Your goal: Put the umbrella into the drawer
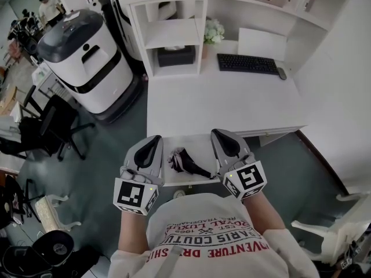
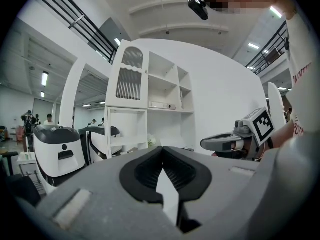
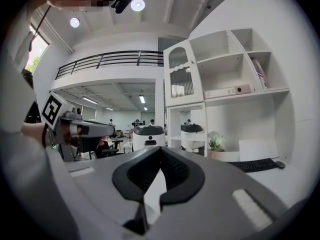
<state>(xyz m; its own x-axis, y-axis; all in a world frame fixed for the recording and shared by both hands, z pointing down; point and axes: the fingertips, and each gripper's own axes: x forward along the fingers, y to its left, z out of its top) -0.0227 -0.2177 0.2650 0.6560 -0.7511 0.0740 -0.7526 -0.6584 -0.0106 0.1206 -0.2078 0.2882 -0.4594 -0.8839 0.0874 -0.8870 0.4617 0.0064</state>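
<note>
In the head view a folded black umbrella (image 1: 186,162) lies inside the pulled-out white drawer (image 1: 200,143) under the desk's front edge. My left gripper (image 1: 155,140) is at the drawer's left side and my right gripper (image 1: 218,133) at its right side, with the umbrella between them and neither touching it. Both point level toward the desk. In the left gripper view the left gripper (image 2: 162,154) has its jaws together with nothing between them. The right gripper (image 3: 160,154) looks the same in its own view. Each gripper view also catches the other gripper off to the side.
The white desk (image 1: 232,103) carries a black keyboard (image 1: 248,63) and flowers (image 1: 213,31), with a shelf unit (image 1: 174,28) behind. A large white and grey machine (image 1: 87,57) and a black office chair (image 1: 55,126) stand at left. A white chair (image 1: 336,236) is at lower right.
</note>
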